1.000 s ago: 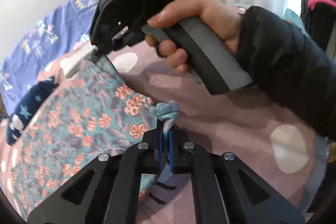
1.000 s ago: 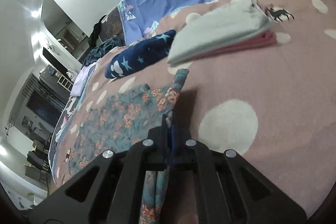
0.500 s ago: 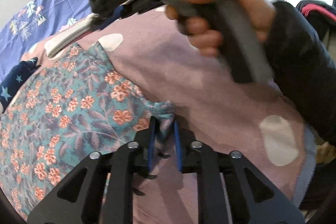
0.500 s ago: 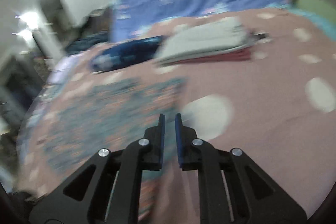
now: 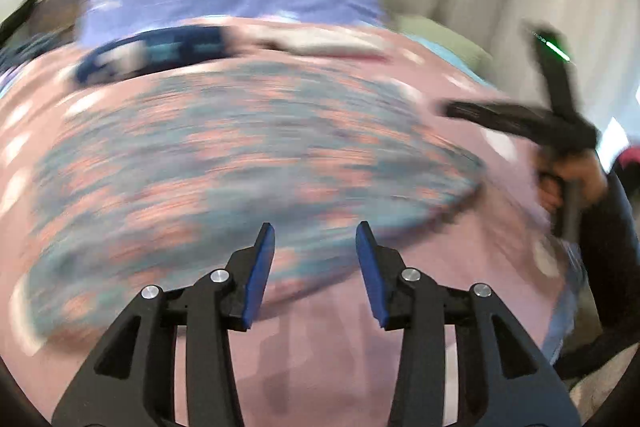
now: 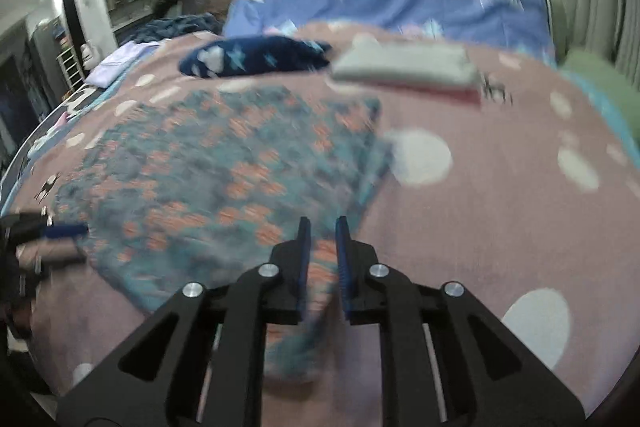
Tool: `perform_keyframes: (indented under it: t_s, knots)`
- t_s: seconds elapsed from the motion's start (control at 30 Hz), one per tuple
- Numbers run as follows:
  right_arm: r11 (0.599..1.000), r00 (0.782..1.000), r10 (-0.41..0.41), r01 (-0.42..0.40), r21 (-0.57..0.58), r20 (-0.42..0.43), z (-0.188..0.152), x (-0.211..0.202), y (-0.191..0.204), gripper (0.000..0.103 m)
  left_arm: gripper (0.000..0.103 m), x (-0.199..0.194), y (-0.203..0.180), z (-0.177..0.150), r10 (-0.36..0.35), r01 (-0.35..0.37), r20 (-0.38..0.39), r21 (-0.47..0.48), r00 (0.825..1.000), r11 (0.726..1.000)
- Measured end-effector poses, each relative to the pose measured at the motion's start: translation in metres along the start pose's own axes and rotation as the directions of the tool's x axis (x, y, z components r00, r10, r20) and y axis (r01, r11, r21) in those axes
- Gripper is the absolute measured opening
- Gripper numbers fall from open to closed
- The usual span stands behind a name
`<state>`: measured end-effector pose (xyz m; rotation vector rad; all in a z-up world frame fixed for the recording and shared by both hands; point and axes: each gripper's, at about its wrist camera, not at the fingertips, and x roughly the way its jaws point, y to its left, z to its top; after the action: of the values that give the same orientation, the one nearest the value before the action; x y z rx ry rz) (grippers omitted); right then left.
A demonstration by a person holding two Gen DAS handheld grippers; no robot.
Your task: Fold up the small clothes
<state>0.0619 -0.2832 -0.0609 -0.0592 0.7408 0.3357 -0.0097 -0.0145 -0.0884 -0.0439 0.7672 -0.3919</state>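
Left tool (image 5: 315, 251) has just been opening and has nothing between its jaws; right tool (image 6: 322, 243) has been opening too, barely apart, floral garment (image 6: 224, 163) under its tips. It's flat on the bed (image 6: 500, 195), just ahead of both. I'd re-grab the near corners evenly so the fold lands square.

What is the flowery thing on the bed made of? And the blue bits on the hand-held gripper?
The flowery garment looks like thin, soft printed cloth, perhaps cotton: it lies flat and limp on the pink spotted bedcover, though blur hides the weave. The blue pads on the right hand-held gripper look like matte rubber or foam; the black arms behind them look like hard plastic.
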Motion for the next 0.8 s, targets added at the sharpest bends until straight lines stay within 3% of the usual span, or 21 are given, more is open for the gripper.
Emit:
perform_keyframes:
  t_s: [0.07, 0.27, 0.33, 0.43, 0.53, 0.6, 0.67, 0.8]
  knots:
    - [0.998, 1.000, 0.019, -0.018, -0.063, 0.015, 0.007, -0.010, 0.023, 0.021, 0.044, -0.024, 0.040, -0.005, 0.079, -0.075, 0.035, -0.103, 0.996, 0.992]
    - [0.954, 0.988, 0.154, -0.151, -0.259, -0.010, 0.011, -0.011, 0.129, 0.027, 0.044, -0.079, 0.143, -0.032, 0.254, -0.213, 0.080, -0.346, 0.964, 0.914]
    - [0.910, 0.977, 0.212, -0.207, -0.359, -0.025, 0.006, -0.008, 0.180, 0.036, 0.044, -0.091, 0.158, -0.041, 0.270, -0.223, 0.082, -0.369, 0.959, 0.902]
    - [0.828, 0.964, 0.260, -0.251, -0.501, -0.053, -0.008, 0.003, 0.249, 0.036, 0.044, -0.102, 0.173, -0.057, 0.258, -0.211, 0.074, -0.386, 0.963, 0.898]
    - [0.773, 0.953, 0.289, -0.286, -0.566, -0.087, -0.017, 0.018, 0.300, 0.036, 0.044, -0.102, 0.179, -0.064, 0.233, -0.186, 0.084, -0.380, 0.969, 0.906]
    - [0.752, 0.957, 0.274, -0.272, -0.600, -0.090, -0.022, 0.028, 0.325, 0.041, 0.045, -0.102, 0.184, -0.069, 0.223, -0.173, 0.088, -0.382, 0.971, 0.908]
    - [0.719, 0.975, 0.218, -0.192, -0.668, -0.046, -0.029, 0.038, 0.351, 0.047, 0.046, -0.094, 0.189, -0.069, 0.217, -0.167, 0.089, -0.389, 0.972, 0.906]
    - [0.619, 0.991, 0.135, -0.065, -0.783, 0.025, -0.047, 0.058, 0.382, 0.053, 0.046, -0.097, 0.199, -0.073, 0.202, -0.142, 0.109, -0.405, 0.973, 0.903]
